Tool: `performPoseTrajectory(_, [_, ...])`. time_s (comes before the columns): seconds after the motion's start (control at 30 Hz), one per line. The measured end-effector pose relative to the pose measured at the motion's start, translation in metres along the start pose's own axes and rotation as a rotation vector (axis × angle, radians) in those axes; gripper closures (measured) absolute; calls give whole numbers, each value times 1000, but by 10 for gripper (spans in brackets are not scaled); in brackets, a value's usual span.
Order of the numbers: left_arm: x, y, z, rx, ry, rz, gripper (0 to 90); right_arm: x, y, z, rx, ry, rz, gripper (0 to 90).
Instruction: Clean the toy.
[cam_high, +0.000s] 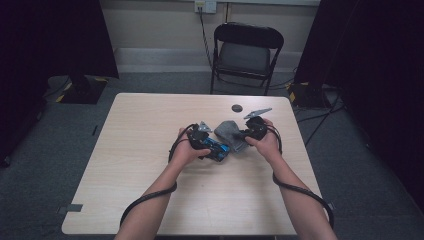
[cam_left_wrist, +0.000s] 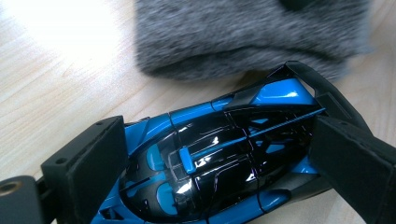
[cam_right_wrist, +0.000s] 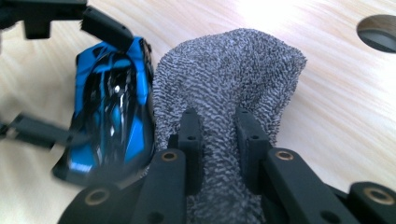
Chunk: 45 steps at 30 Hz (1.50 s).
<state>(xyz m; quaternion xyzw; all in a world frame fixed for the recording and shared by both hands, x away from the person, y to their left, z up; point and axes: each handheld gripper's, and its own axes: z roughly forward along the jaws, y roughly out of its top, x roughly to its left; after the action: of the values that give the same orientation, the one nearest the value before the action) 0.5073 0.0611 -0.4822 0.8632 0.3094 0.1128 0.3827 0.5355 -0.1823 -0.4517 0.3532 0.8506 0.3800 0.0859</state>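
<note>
high view: table (cam_high: 150, 200) carries a blue-black toy car (cam_high: 218, 148) and a grey cloth (cam_high: 231, 133), touching each other near the middle. small dark disc (cam_high: 236, 108) sits beyond them toward the far edge, apart from both. folding chair (cam_high: 246, 52) stands behind the table. left gripper (cam_high: 201, 140) rests on the car's left end, right gripper (cam_high: 246, 134) on the cloth's right side; both forearms come in from the bottom, hands angled inward toward each other, cables trailing back along the arms. left gripper view: jaws straddle the car (cam_left_wrist: 219, 158), one pad on each flank, pressed to the bodywork, so clamped on the car. cloth (cam_left_wrist: 243, 32) lies just past the car's tail, touching it. right gripper view: jaws pinched down on a fold of the cloth (cam_right_wrist: 224, 88), fabric bunched between the pads, so gripping the cloth. car (cam_right_wrist: 112, 102) lies just beside the cloth's left edge, touching, with the left gripper's pads (cam_right_wrist: 105, 28) on it. disc's edge (cam_right_wrist: 379, 32) shows top right, clear of the cloth.
</note>
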Motion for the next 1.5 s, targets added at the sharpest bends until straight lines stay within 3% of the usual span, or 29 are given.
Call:
performPoseTrajectory(0.13, [0,0,0,-7,2,-3,44,3,5,17,46,-31,-10,717])
performPoseTrajectory(0.23, [0,-1,0,-7,2,-4,44,4,6,22,61,-52,17,664])
performPoseTrajectory(0.37, [0,-2,0,-17,2,1,44,6,5,21,50,-85,60,522])
performPoseTrajectory(0.4, [0,-2,0,-18,2,0,44,6,5,20,43,-109,79,500])
performPoseTrajectory(0.47, [0,-2,0,-17,2,0,44,6,5,18,31,-95,92,482])
performPoseTrajectory(0.53, [0,-2,0,-21,2,-1,44,7,5,17,25,-120,115,425])
performPoseTrajectory(0.67, [0,-2,0,-21,1,-1,44,12,6,21,12,-121,131,412])
performPoseTrajectory(0.77, [0,-3,0,-24,0,-2,44,12,5,29,16,-157,172,406])
performPoseTrajectory(0.9, [0,-3,0,-26,-1,-3,44,12,3,39,34,-177,216,437])
performPoseTrajectory(1.0, [0,-3,0,-24,-1,-2,44,14,5,46,36,-179,205,516])
performPoseTrajectory(1.07, [0,-3,0,-26,-2,0,44,14,7,48,35,-176,197,640])
performPoseTrajectory(1.17, [0,-2,1,-26,-4,2,44,16,12,53,40,-178,163,707])
performPoseTrajectory(1.27, [0,-3,1,-33,-5,3,43,19,20,57,23,-173,121,725])
performPoseTrajectory(1.43, [0,-3,1,-33,-5,2,44,24,30,70,-9,-107,74,723])
performPoseTrajectory(1.5, [0,-3,1,-34,-5,3,43,26,30,77,-16,-84,94,711])
